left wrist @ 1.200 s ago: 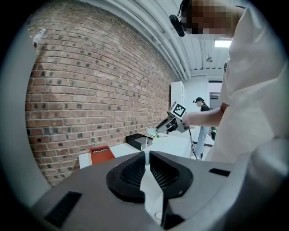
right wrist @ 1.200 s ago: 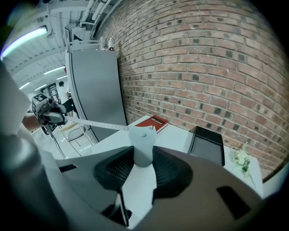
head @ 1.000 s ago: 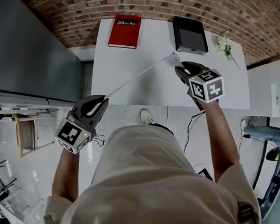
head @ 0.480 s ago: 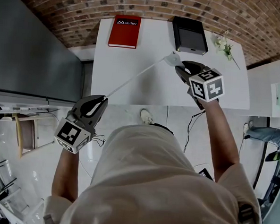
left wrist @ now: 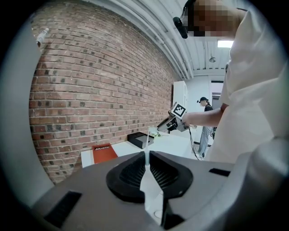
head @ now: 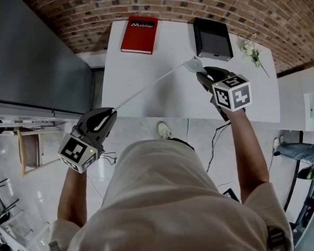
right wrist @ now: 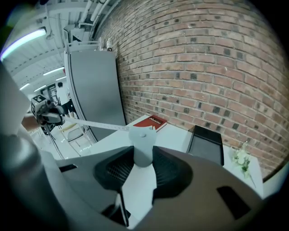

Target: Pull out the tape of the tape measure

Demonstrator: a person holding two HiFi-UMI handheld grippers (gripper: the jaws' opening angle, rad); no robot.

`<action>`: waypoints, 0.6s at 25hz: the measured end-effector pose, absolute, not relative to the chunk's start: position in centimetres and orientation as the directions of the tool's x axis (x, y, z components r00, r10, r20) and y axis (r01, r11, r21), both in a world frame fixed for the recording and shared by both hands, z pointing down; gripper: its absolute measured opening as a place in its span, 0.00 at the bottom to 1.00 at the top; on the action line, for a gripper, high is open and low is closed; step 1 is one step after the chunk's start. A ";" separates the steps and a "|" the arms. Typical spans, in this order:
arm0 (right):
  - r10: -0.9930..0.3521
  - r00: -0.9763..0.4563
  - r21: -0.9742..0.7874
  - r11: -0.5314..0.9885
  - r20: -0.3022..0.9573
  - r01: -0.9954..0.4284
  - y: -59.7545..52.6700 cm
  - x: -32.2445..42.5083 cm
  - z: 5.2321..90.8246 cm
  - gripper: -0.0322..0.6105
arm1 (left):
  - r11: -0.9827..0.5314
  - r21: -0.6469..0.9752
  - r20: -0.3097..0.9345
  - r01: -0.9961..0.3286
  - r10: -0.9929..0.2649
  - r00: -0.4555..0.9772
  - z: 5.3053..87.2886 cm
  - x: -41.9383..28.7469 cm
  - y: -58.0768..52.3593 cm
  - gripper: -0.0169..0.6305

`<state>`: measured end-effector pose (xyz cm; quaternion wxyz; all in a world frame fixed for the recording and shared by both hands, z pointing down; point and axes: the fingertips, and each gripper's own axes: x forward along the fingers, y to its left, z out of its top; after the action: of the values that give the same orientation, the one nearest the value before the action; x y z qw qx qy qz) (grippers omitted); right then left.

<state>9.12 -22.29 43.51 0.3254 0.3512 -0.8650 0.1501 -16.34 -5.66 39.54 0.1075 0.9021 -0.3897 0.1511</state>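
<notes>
1. Red book (head: 139, 35), lying flat at the far edge of the white worktop (head: 254, 102): the word "Mobilier" in white letters across the top of its cover. The same word shows, smaller, in the right gripper view.
2. Tape (right wrist: 97, 125): faint printed graduation marks along its face; no numeral is legible.
3. Left tool (head: 114, 110) and right tool (head: 199, 72): the cube on each bears black-and-white square code patterns, without letters or numerals.

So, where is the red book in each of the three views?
Head view: red book top, left of centre.
Left gripper view: red book lower left, under the brick wall.
Right gripper view: red book centre, above the tape measure.
Shared landmark: black tray to its right.
</notes>
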 end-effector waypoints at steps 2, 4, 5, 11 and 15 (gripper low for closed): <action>-0.509 -0.541 -0.037 0.704 0.669 -0.709 -22.3 9.1 43.7 0.26 | -0.674 0.070 0.356 -0.735 -0.672 0.650 39.5 -16.2 -5.8 0.07; -0.510 -0.541 -0.039 0.703 0.669 -0.710 -22.3 9.1 43.9 0.26 | -0.675 0.068 0.354 -0.735 -0.673 0.650 39.5 -16.2 -5.9 0.07; -0.509 -0.543 -0.041 0.703 0.668 -0.710 -22.2 9.1 43.9 0.26 | -0.674 0.069 0.354 -0.735 -0.672 0.650 39.5 -16.2 -5.8 0.07; -0.512 -0.549 -0.041 0.706 0.661 -0.707 -21.9 9.3 43.8 0.26 | -0.676 0.078 0.348 -0.733 -0.670 0.655 39.5 -15.9 -5.9 0.07; -0.517 -0.549 -0.042 0.702 0.657 -0.711 -21.9 9.4 43.9 0.26 | -0.675 0.078 0.341 -0.734 -0.673 0.656 39.5 -15.7 -6.1 0.07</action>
<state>9.42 -21.87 43.94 0.3162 0.3541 -0.8667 0.1533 -15.73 -6.11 39.51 0.1049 0.9038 -0.3893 0.1437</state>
